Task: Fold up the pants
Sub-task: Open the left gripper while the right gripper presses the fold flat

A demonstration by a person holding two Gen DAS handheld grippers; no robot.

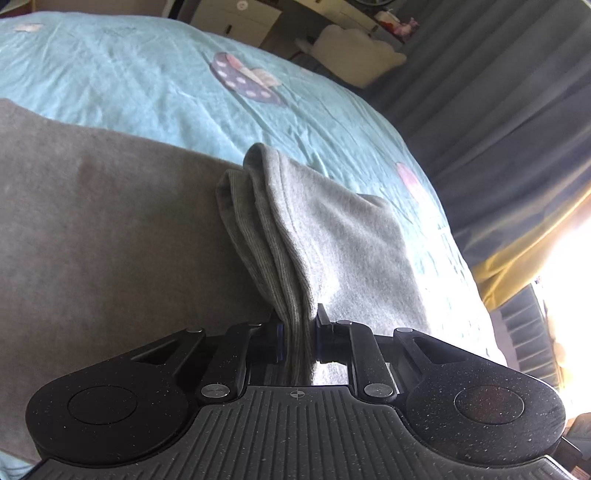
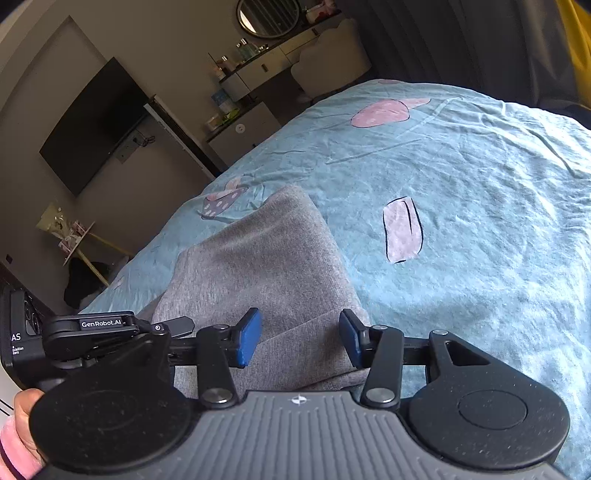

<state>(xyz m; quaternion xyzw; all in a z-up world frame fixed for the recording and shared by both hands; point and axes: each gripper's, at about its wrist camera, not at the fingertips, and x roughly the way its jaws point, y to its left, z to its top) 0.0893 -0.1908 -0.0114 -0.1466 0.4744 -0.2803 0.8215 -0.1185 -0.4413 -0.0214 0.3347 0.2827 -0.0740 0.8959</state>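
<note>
1. Pants of soft grey knit, ribbed at the bunched edge, are being pinched by the left gripper at lower centre.
2. Folded layers are being shown lying on the wrinkled teal bedsheet; the right gripper is being held spread above them, grasping nothing.
3. Lower fabric is being hidden behind both grippers.

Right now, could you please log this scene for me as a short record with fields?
surface: bed with light blue printed sheet
garment: grey pants, lying partly folded on the sheet
left gripper: shut on a bunched ribbed edge of the pants, lifting it
right gripper: open, jaws apart above the pants, holding nothing
background: wall TV, dresser with round mirror, dark curtains
</note>
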